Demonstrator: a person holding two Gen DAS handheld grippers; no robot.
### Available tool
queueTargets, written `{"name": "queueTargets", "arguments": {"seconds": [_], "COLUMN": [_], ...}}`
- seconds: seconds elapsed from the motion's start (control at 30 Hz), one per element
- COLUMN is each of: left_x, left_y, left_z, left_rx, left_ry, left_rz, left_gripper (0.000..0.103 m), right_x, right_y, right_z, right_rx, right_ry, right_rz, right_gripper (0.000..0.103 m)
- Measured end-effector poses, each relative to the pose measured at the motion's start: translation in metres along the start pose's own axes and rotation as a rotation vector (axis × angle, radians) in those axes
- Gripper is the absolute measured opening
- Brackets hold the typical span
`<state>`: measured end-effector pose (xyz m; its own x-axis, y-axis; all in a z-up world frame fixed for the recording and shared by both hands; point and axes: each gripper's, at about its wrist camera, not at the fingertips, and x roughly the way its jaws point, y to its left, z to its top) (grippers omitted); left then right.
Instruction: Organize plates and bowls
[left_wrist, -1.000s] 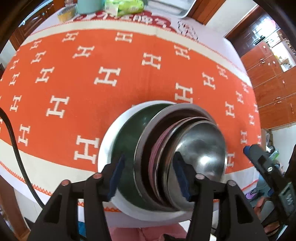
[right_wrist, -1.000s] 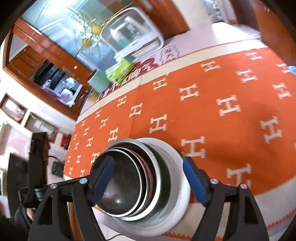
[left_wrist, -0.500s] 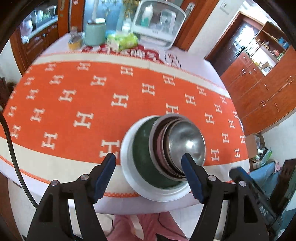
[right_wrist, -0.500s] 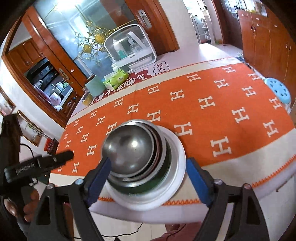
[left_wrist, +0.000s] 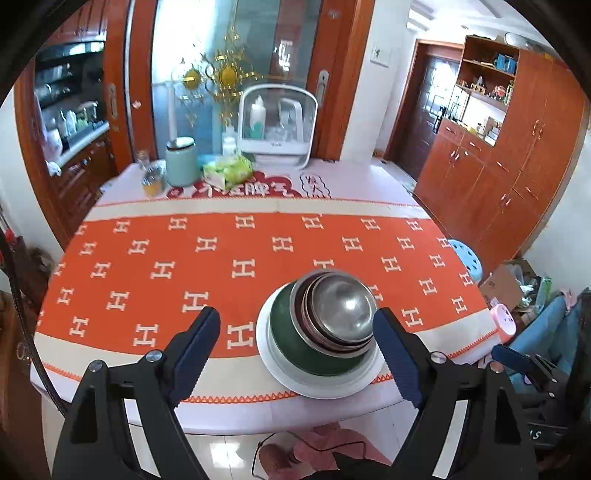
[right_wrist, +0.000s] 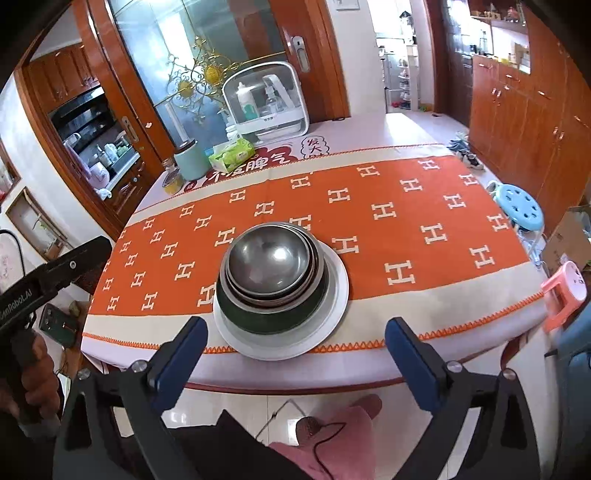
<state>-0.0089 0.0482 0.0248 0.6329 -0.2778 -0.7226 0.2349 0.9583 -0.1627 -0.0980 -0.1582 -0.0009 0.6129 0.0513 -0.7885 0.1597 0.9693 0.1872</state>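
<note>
A stack of dishes stands near the table's front edge: a white plate (left_wrist: 284, 373) (right_wrist: 338, 306) at the bottom, a dark green bowl (left_wrist: 295, 332) (right_wrist: 273, 317) on it, and steel bowls (left_wrist: 340, 310) (right_wrist: 266, 262) nested inside. My left gripper (left_wrist: 297, 350) is open and empty, held back from the stack off the table's front edge. My right gripper (right_wrist: 295, 358) is open and empty, also back from the stack. The left gripper's body (right_wrist: 44, 280) shows at the left of the right wrist view.
The table has an orange cloth with white H marks (left_wrist: 221, 254). At its far end stand a mint canister (left_wrist: 180, 162), a green tissue pack (left_wrist: 228, 170), a jar (left_wrist: 153, 182) and a white clear-fronted box (left_wrist: 277, 123). A blue stool (right_wrist: 519, 203) and pink stool (right_wrist: 565, 295) stand to the right.
Both grippers have pulled back and up from the stack toward the table's front edge. The left gripper's jaws have opened wider. The stack has stayed in place.
</note>
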Motion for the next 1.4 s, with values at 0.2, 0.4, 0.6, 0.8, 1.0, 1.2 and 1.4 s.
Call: {"name": "queueTargets", "arguments": {"seconds": [0.2,0.4,0.6,0.8,1.0,1.2,1.4], "left_x": [-0.008,-0.01,-0.011,-0.012,-0.01,-0.009,-0.009], "left_y": [-0.007,-0.012,-0.009,-0.006,-0.003,-0.004,-0.003], "left_z": [-0.013,-0.025,-0.03,-0.03,-0.03,-0.028,-0.027], "left_rx": [-0.006,0.019,0.0,-0.025,-0.047,-0.046,-0.045], "left_ry": [0.002,0.0,-0.01,-0.017,-0.011,-0.018,-0.028], "left_rz": [0.079,0.142,0.179,0.186,0.176,0.169,0.171], "left_gripper": [0.088,0.092,0.098,0.102,0.102,0.102,0.102], "right_x": [-0.016,-0.017,-0.011,-0.009,-0.011,-0.012,-0.011], "right_y": [0.02,0.03,0.032,0.039,0.042,0.039,0.037], "right_z": [-0.005,-0.009,-0.009,-0.007,-0.008,-0.007,-0.006], "right_rx": [-0.041,-0.062,-0.06,-0.091,-0.114,-0.104,-0.093], "right_ry": [-0.088,-0.104,-0.076,-0.062,-0.061,-0.066,-0.072], "right_rz": [-0.077,-0.069,-0.06,-0.051,-0.057,-0.061,-0.058], "right_gripper": [0.1,0.1,0.1,0.101,0.103,0.103,0.103]}}
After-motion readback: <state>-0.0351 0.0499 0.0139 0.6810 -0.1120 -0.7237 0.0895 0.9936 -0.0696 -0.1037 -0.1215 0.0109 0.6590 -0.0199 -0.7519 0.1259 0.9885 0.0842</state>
